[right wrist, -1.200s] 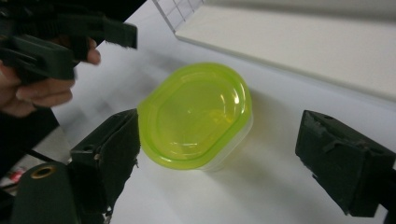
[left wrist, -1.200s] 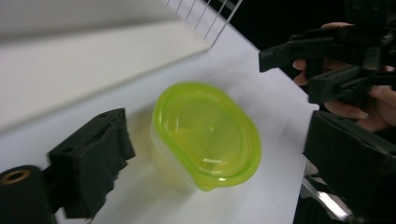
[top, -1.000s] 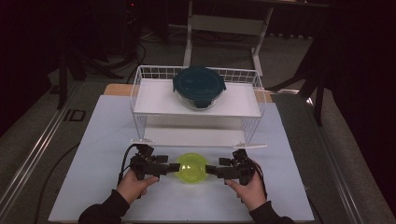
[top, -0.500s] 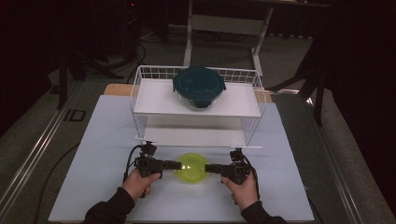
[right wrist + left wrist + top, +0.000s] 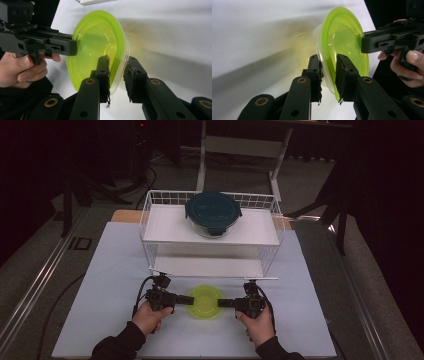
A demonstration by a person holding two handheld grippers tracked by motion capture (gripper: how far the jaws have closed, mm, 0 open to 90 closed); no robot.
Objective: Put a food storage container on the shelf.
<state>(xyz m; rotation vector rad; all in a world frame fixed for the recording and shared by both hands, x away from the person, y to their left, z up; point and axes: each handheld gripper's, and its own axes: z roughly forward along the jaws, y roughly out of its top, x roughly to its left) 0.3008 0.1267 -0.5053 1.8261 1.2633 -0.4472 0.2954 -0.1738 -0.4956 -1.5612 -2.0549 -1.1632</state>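
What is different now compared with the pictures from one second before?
Both grippers have just been closing: the left gripper and right gripper now have their fingers around opposite rim edges of the translucent yellow-green plastic bowl. Unchanged: the bowl's place, the white wire rack and the dark teal lidded container.
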